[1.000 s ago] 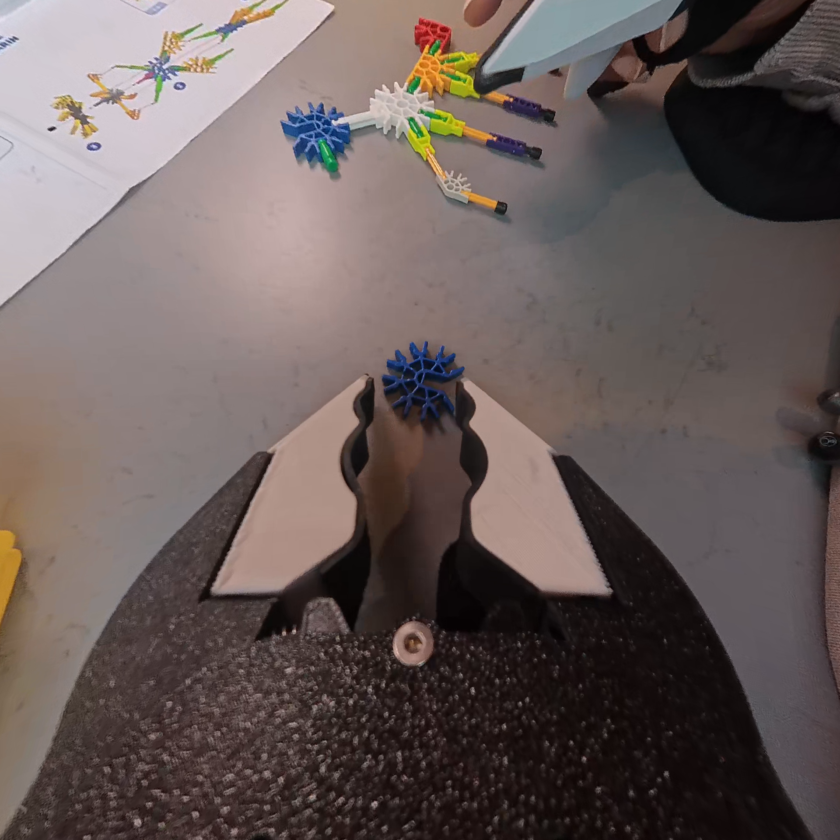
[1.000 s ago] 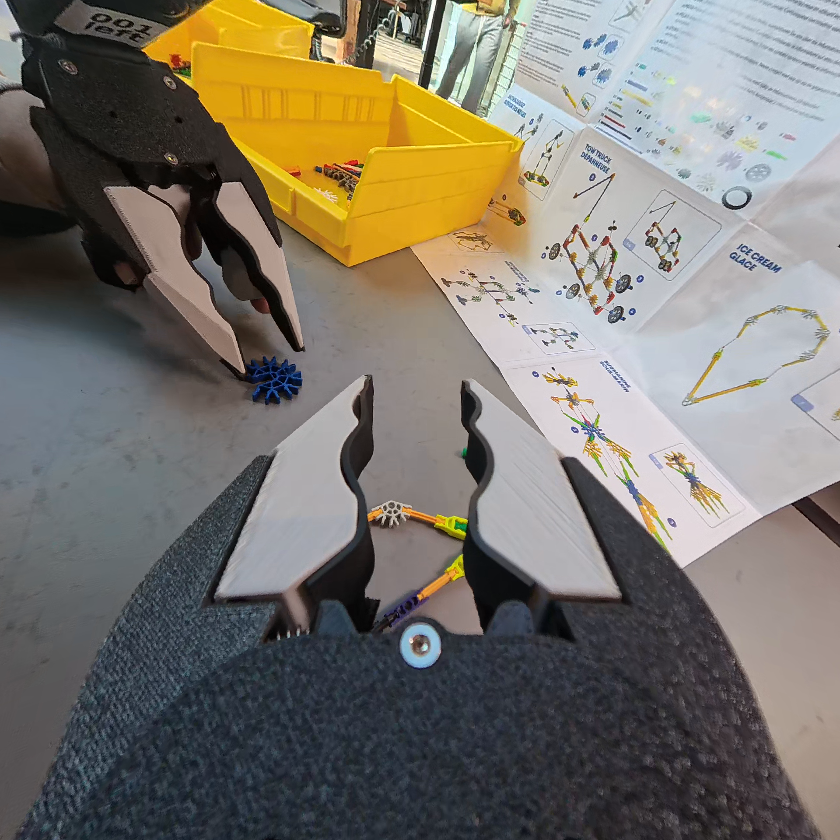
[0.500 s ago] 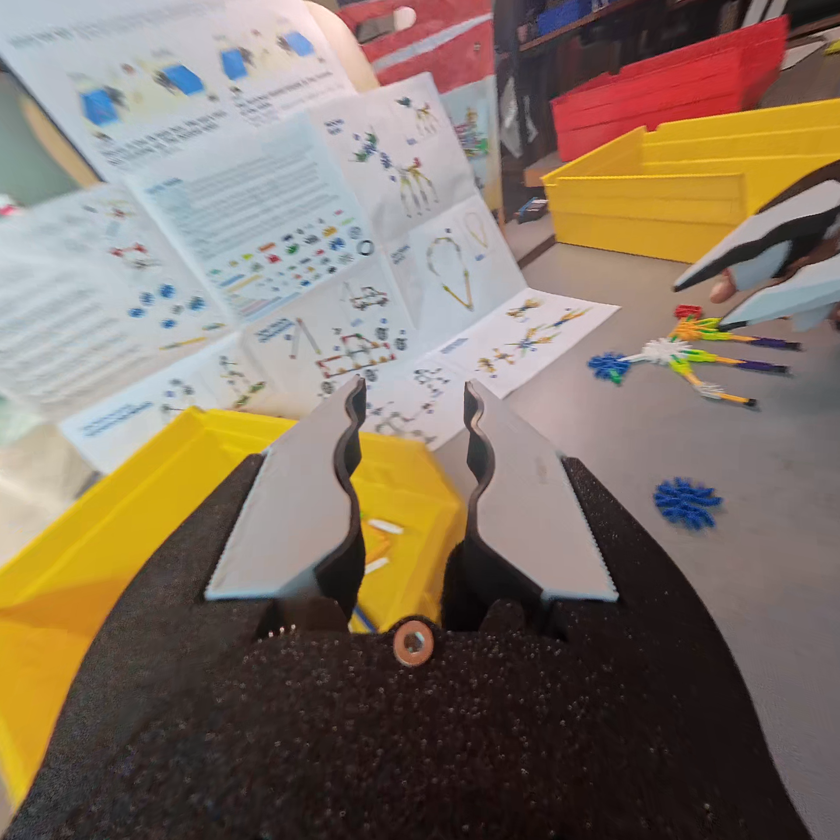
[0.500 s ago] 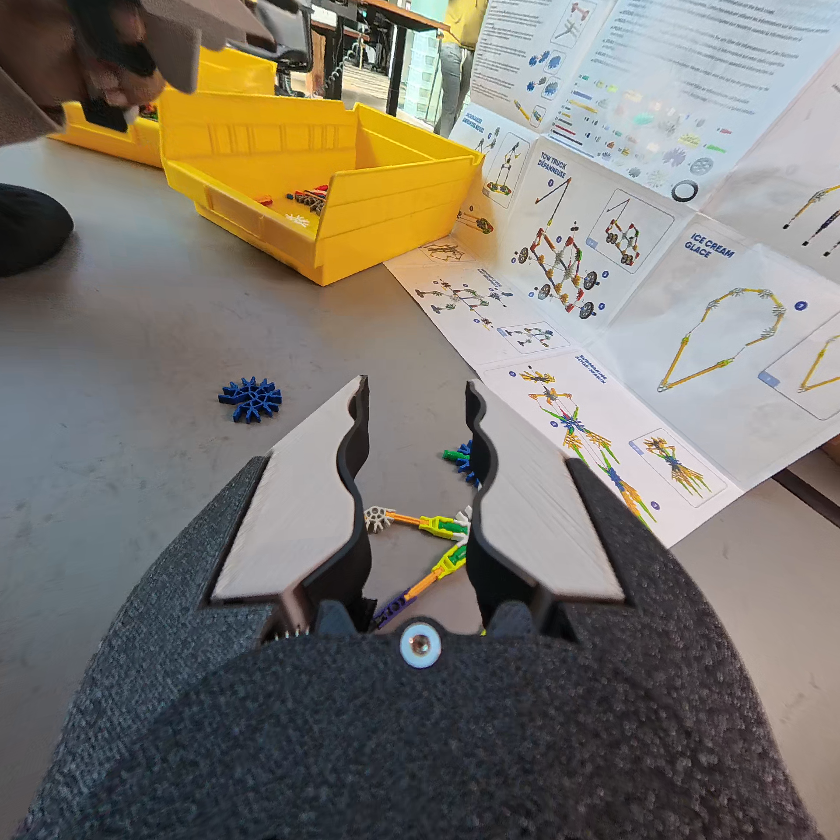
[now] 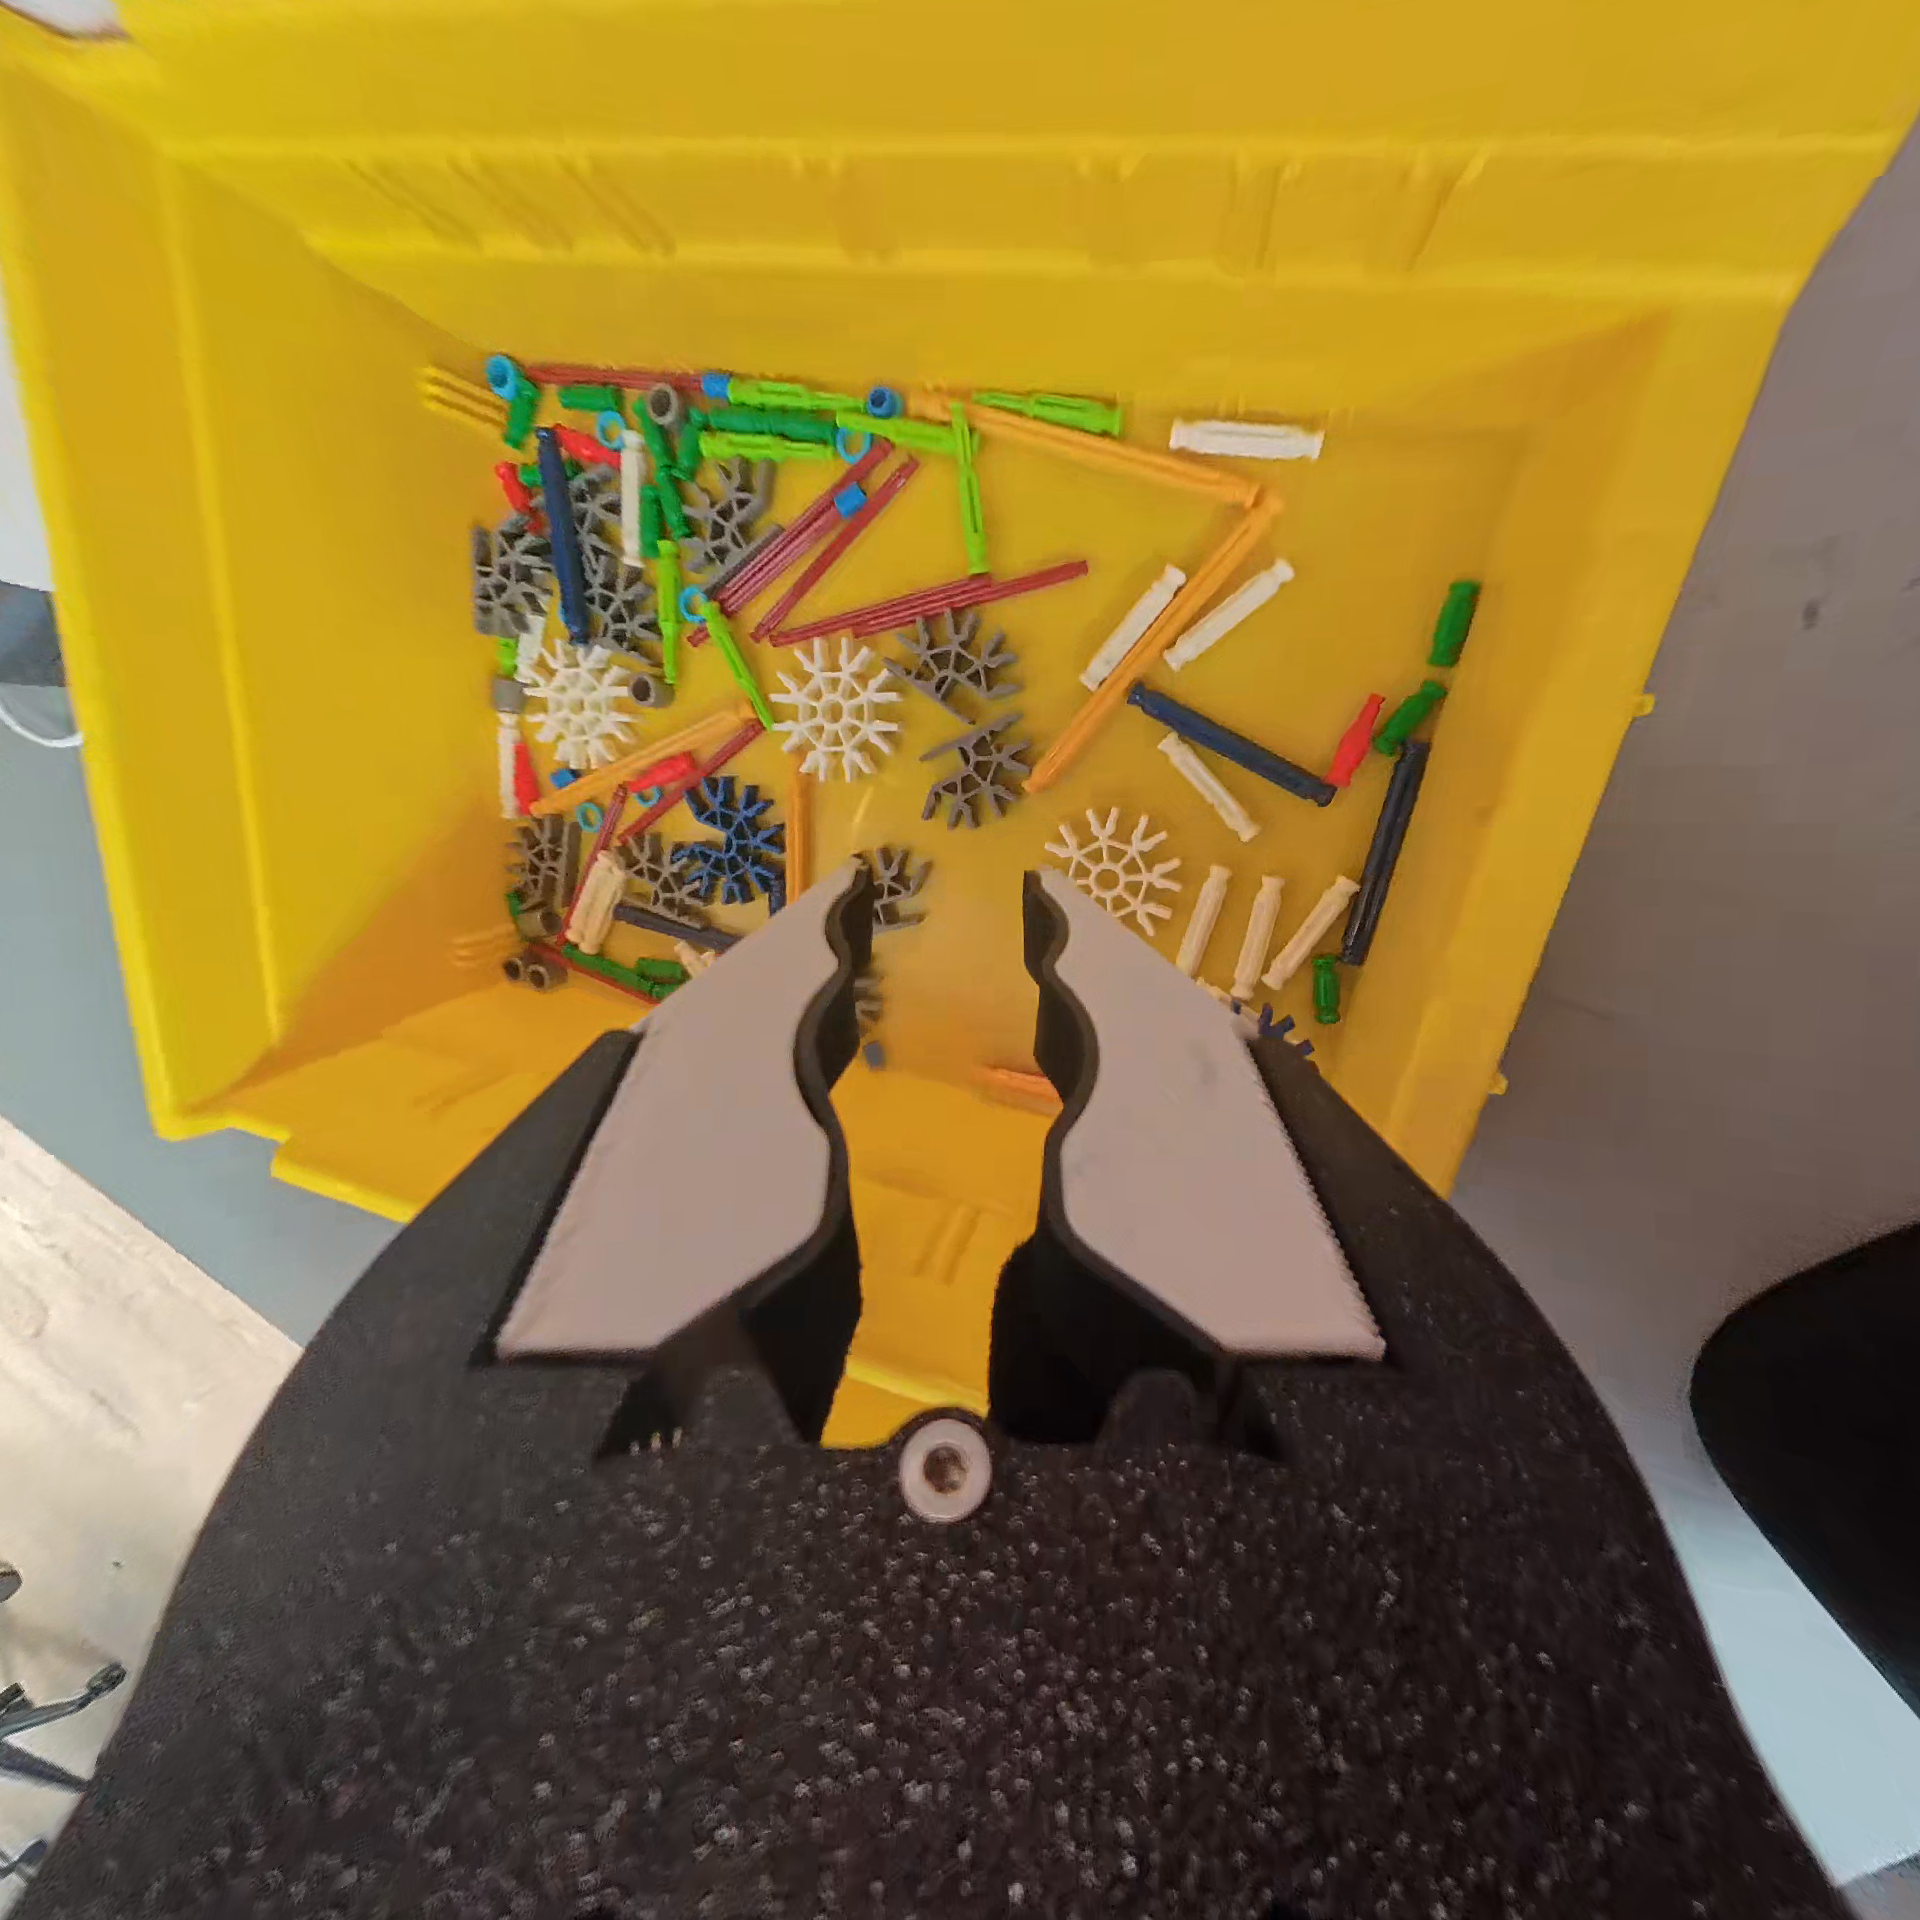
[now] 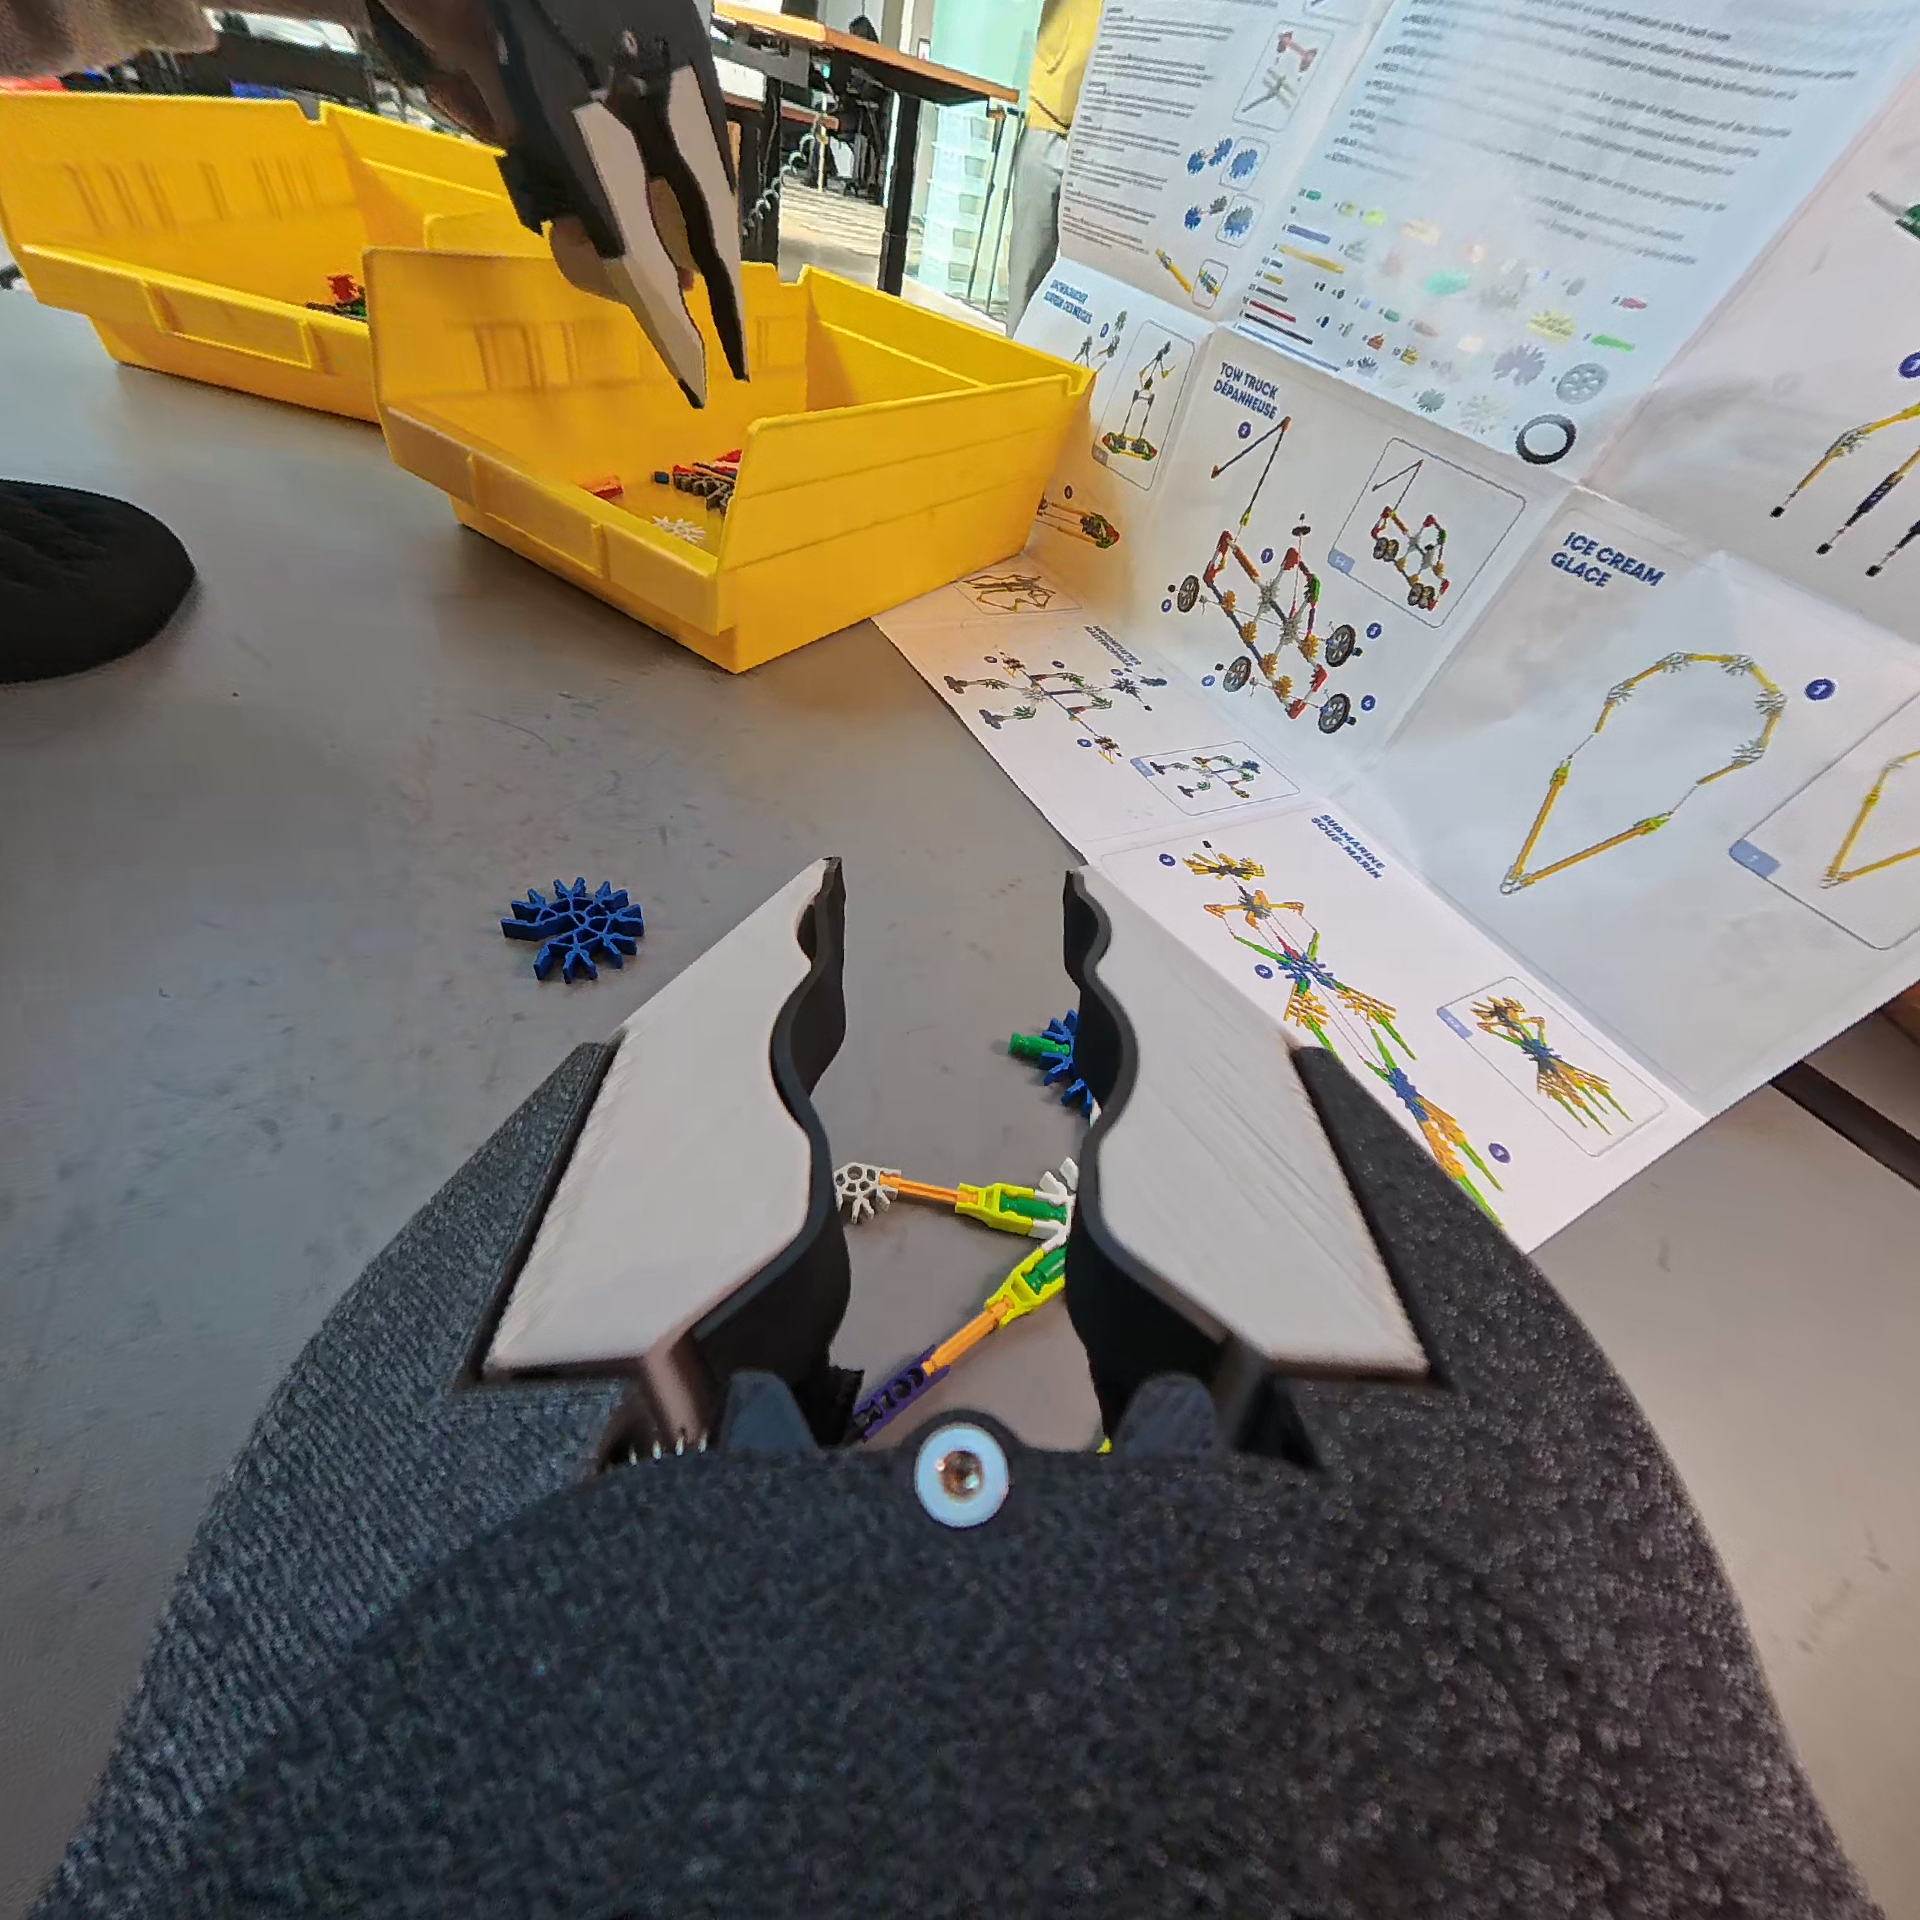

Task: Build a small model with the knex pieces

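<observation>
My left gripper (image 5: 943,885) is open and empty, pointing down over a yellow bin (image 5: 260,623) of loose rods and snowflake connectors; a white connector (image 5: 1114,881) and a grey one (image 5: 902,881) lie just past its tips. It also shows in the right wrist view (image 6: 715,387), above the bin (image 6: 883,499). My right gripper (image 6: 951,883) is open and empty, low over the grey table (image 6: 312,831). A part-built model of rods and connectors (image 6: 987,1210) lies between its fingers. A loose blue snowflake connector (image 6: 574,927) lies on the table to its left.
A large unfolded instruction sheet (image 6: 1455,623) covers the table's right side and stands up behind. A second yellow bin (image 6: 156,249) sits at the far left. A dark round object (image 6: 73,582) lies at the left edge. A person stands in the background. Some 35 cm of space lies between my two pairs of fingers.
My left gripper left the blue connector on the table, swung away to the left and now hangs over the yellow bin. My right gripper has stayed over the model, open.
</observation>
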